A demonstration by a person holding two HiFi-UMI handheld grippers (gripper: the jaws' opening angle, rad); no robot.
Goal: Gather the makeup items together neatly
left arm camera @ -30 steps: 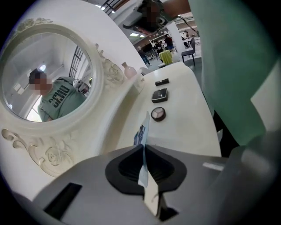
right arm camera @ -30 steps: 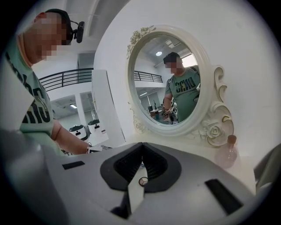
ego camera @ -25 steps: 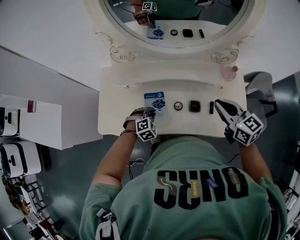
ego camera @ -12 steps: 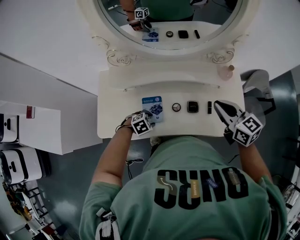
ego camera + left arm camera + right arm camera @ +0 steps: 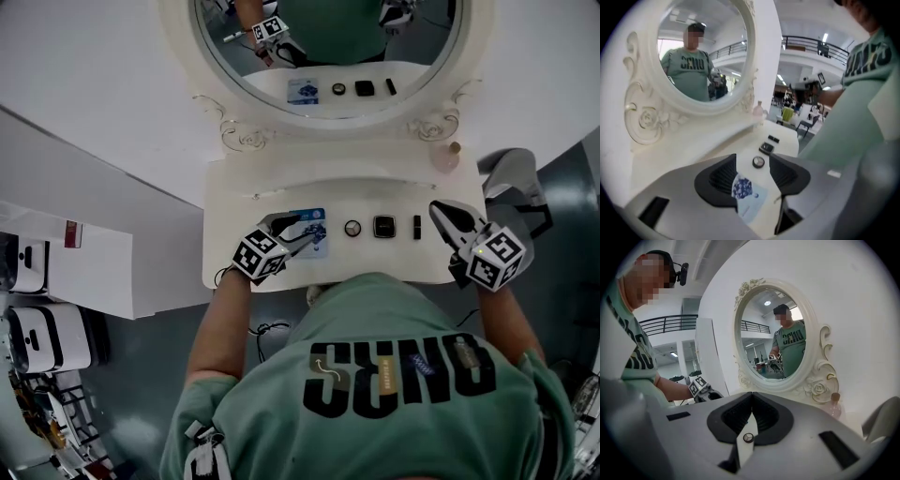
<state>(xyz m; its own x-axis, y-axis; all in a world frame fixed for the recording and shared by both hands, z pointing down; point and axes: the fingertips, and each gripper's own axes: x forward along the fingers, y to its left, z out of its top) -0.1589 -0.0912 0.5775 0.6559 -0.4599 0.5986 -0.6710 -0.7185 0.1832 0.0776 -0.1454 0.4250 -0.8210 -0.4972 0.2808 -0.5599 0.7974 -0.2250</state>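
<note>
My left jaws [image 5: 300, 227] have just been opening and hang released over the blue packet [image 5: 749, 199], which they partly hide on the worktop [image 5: 234, 267]. The round compact [image 5: 352, 228], black case [image 5: 384, 226] and black stick [image 5: 417, 227] sit in a row beside it. My right jaws [image 5: 751, 399] are clenched on nothing.

White vanity table [image 5: 234, 262], ornate oval mirror [image 5: 328, 37], grey floor [image 5: 141, 375].

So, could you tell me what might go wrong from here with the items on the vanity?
1. The left gripper has just been opening its jaws, with nothing between them, above the blue packet. A low pass could drag that flat packet askew.
2. The right gripper, shut, hangs close to the small black stick. A nudge might knock it out of the row.
</note>
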